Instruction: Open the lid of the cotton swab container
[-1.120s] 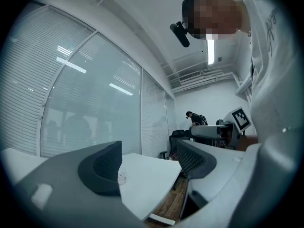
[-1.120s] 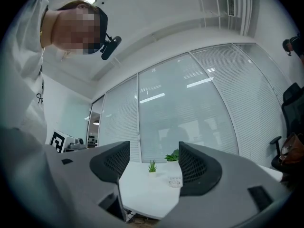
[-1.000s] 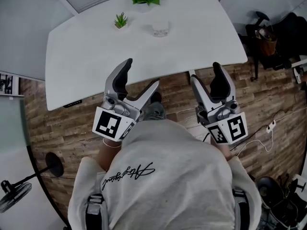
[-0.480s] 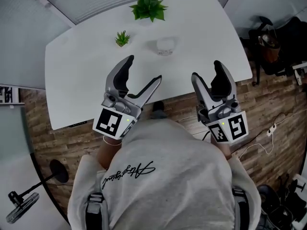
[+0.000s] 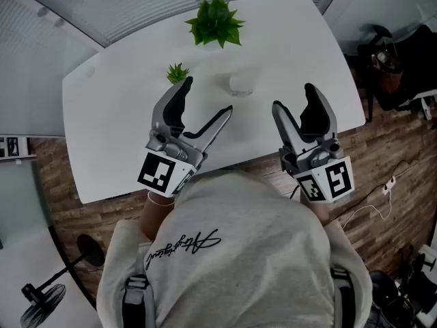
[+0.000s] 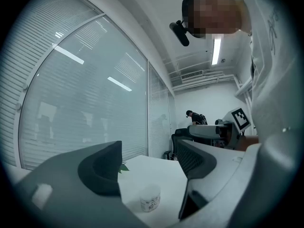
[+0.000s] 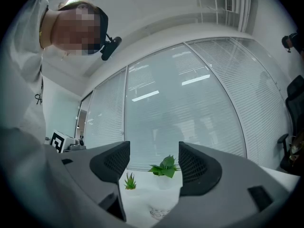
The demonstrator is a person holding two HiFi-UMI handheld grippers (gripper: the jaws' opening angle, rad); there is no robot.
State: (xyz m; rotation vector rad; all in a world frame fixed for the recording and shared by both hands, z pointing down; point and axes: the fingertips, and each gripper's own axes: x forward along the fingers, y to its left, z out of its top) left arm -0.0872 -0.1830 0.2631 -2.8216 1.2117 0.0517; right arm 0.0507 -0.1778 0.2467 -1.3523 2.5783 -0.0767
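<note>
— Has anyone touched the cotton swab container [image 5: 241, 84] yet?

— No. It stands by itself on the white table [image 5: 123, 128], at about twelve o'clock from the person and well past both grippers. Neither one reaches it.

— How are the grippers held?

— The left gripper [image 5: 205, 101] hangs at about eight o'clock of the container, jaws spread wide with nothing between them. The right gripper [image 5: 295, 101] is at about four o'clock, jaws likewise parted and empty. Both tips are over the near part of the table and point roughly level toward the far side.

— And the lid?

— The lid [image 6: 150, 190] looks to be on, as far as I can make out. The tub is small and pale from here. I'd say the task has hardly begun: nothing is gripped and nothing is opened.

— Anything else on the table?

— A leafy potted plant [image 5: 216, 20] at eleven o'clock of the container and a small succulent [image 5: 177, 72] at nine o'clock. Both stand apart from it.

— So what's left?

— Nearly everything, I reckon. The grippers have to come in, one to steady the tub and the other to take the lid and open it. I can't tell what kind of lid it is.
</note>
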